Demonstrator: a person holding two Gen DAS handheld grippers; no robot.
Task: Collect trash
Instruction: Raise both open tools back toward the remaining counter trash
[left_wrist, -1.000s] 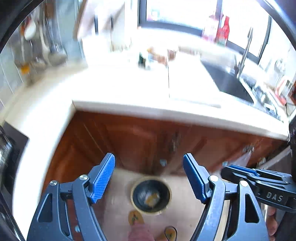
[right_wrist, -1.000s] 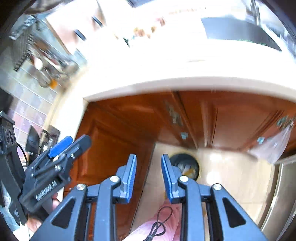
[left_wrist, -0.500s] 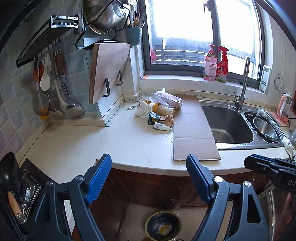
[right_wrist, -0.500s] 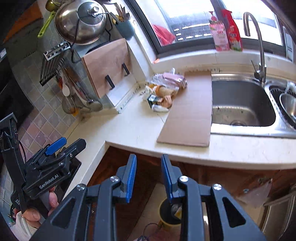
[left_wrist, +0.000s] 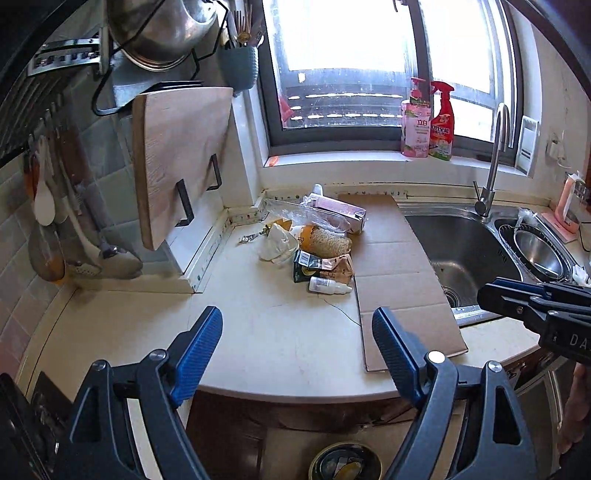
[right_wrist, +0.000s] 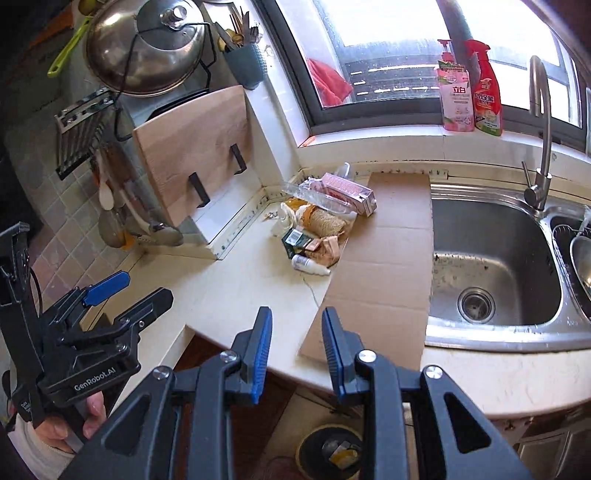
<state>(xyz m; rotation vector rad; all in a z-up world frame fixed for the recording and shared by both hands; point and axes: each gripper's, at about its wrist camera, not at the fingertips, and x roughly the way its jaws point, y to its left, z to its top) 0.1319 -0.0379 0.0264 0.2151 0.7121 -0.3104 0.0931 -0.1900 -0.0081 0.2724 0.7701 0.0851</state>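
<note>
A pile of trash (left_wrist: 314, 240) lies in the back corner of the pale counter: a pink carton (left_wrist: 341, 212), clear plastic wrap, a crumpled tissue (left_wrist: 277, 243), a loofah piece (left_wrist: 328, 245), a green packet (left_wrist: 306, 264) and a small white bottle (left_wrist: 328, 285). The pile also shows in the right wrist view (right_wrist: 321, 225). My left gripper (left_wrist: 297, 347) is open and empty, over the counter's front edge. My right gripper (right_wrist: 297, 332) is partly open with a narrow gap, empty, near the front edge. A round trash bin (right_wrist: 328, 452) stands on the floor below.
A flat cardboard sheet (left_wrist: 399, 273) lies between the pile and the steel sink (right_wrist: 491, 258). A wooden cutting board (left_wrist: 177, 162) leans on a rack at the left. Bottles (left_wrist: 428, 122) stand on the windowsill. Utensils hang on the tiled wall.
Both grippers have risen from pointing at the floor bin and cabinet doors to facing the counter and the trash pile. Neither jaw opening has changed.
</note>
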